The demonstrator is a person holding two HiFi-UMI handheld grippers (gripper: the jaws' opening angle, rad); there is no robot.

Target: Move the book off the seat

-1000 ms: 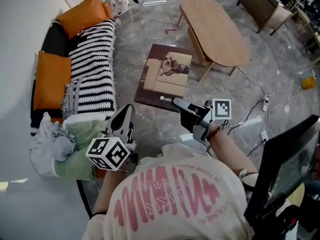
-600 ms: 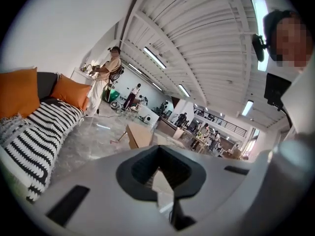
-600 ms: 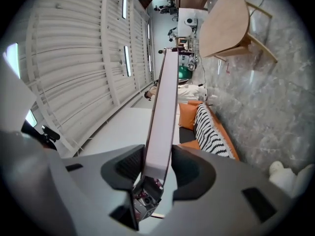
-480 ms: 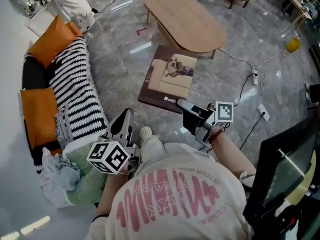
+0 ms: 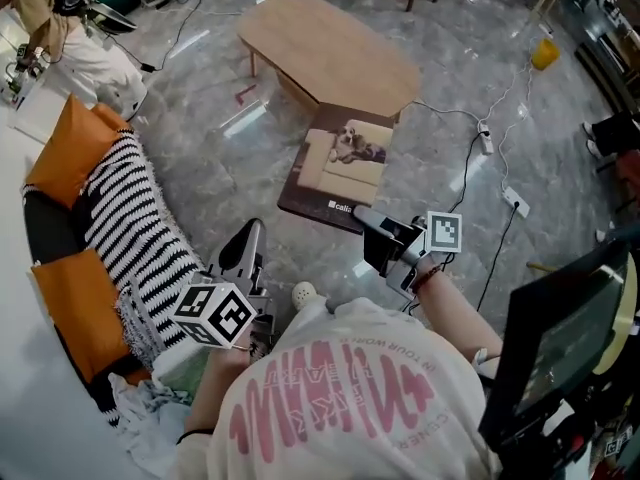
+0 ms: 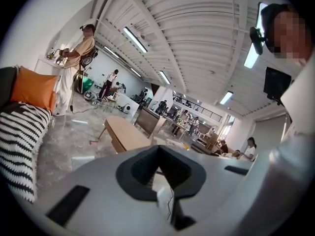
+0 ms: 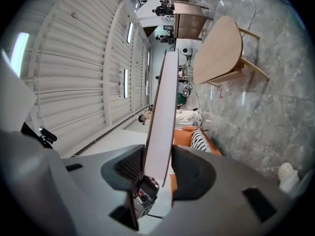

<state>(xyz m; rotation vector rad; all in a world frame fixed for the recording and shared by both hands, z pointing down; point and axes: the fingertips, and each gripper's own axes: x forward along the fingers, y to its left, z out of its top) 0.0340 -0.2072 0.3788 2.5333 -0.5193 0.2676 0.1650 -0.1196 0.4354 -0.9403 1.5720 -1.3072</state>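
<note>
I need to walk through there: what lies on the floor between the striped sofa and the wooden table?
Head view: bare grey floor, apart from one small red thing near the table.

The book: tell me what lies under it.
The book, clamped in the right tool, hangs over the grey floor, its far corner by the wooden table. The floor directly below is covered.
</note>
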